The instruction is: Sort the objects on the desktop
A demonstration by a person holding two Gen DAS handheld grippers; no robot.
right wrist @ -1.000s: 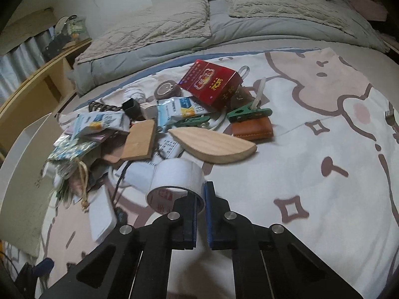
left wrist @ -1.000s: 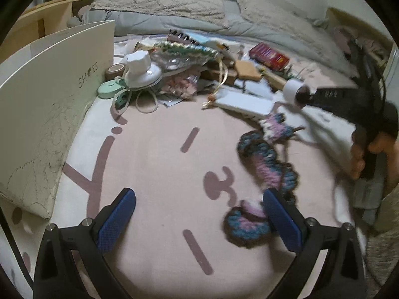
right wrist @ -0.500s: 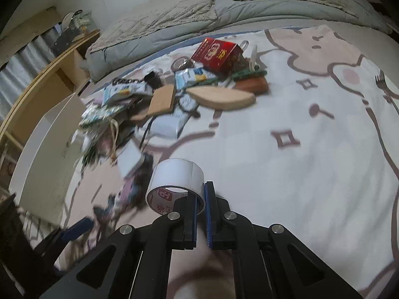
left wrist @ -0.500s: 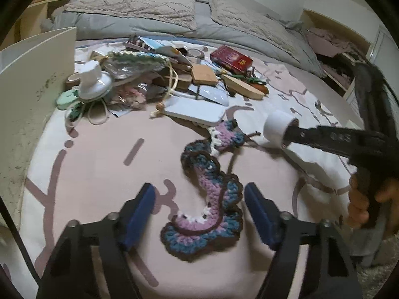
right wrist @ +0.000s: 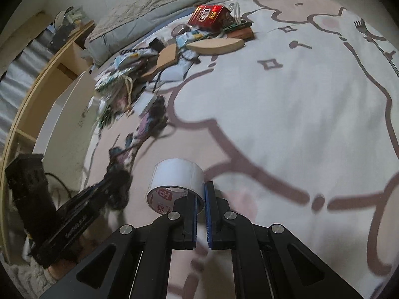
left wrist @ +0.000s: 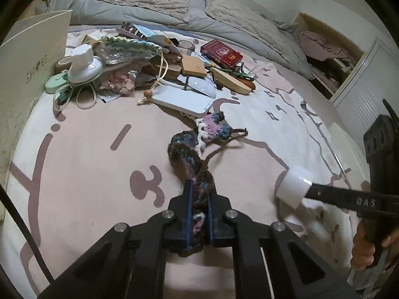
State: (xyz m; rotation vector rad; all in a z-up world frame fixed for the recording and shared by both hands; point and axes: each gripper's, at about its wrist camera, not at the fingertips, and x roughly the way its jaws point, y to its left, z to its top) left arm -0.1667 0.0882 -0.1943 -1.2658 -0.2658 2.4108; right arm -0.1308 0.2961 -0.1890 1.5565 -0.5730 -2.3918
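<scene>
- Since the earlier frames the left gripper [left wrist: 198, 206] has gone from wide open over the bed to closed: its jaws have just been closing, and the crochet strip [left wrist: 192, 159] now sits pinched between the blue pads.
- In the same span the right gripper [right wrist: 201, 206] has swung away from the clutter and across the bed, and the roll of white tape [right wrist: 175, 179] has stayed clamped by its wall between the nearly touching jaws.
- The free length of the crochet strip runs from the left gripper up the pink-patterned bedcover [left wrist: 82, 164], its far end just beside a flat white box [left wrist: 183, 101].
- In the left wrist view the roll of white tape is held to the right of the strip; whether it touches the bedcover is hard to tell through the blur.
- A hand [left wrist: 366, 246] grips the right tool's handle at the frame edge.
- Beyond the strip lies the pile: a red box [left wrist: 221, 52], a wooden leaf-shaped piece [left wrist: 232, 82], a square wooden block [left wrist: 193, 66] and a white cap-shaped object [left wrist: 83, 64].
- A white shoe-box lid [left wrist: 32, 57] stands upright at the left of the pile.
</scene>
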